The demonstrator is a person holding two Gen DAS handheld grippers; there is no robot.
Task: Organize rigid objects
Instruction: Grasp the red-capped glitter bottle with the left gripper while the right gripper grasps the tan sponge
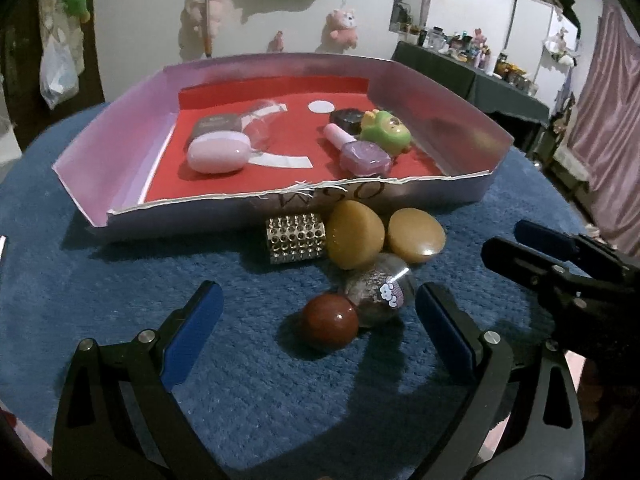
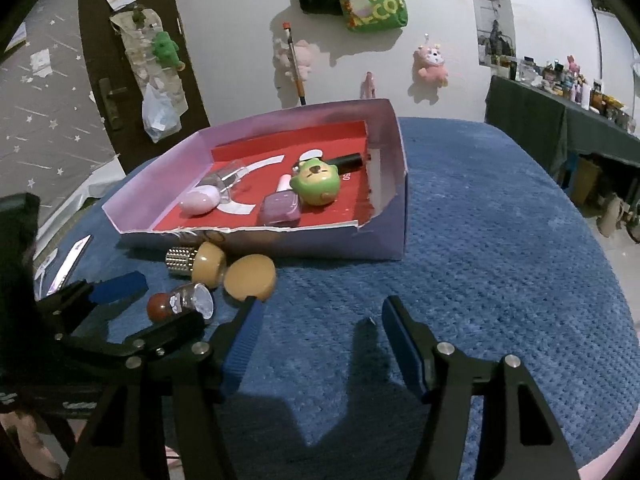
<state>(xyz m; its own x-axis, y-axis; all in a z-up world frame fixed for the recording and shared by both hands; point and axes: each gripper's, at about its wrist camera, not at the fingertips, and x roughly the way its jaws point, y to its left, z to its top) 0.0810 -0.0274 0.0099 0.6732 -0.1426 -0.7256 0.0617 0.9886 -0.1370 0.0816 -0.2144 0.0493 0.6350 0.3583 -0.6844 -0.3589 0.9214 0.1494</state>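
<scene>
A small glitter bottle with a dark red ball cap [image 1: 354,310] lies on the blue cloth between the open fingers of my left gripper [image 1: 318,316]; it also shows in the right wrist view [image 2: 180,304]. Behind it lie two tan caps [image 1: 354,234] [image 1: 416,234] and a studded silver cylinder [image 1: 295,238]. The purple box [image 1: 120,152] with a red floor holds a pink egg case [image 1: 218,154], a purple nail polish [image 1: 364,156], a green toy [image 1: 386,130] and a clear bottle. My right gripper [image 2: 318,330] is open and empty over bare cloth.
The round table under the blue cloth [image 2: 500,260] drops off at its edges. The box [image 2: 384,216] has a torn front wall. A dark table with many small items [image 1: 480,68] stands at the back right. Toys hang on the wall.
</scene>
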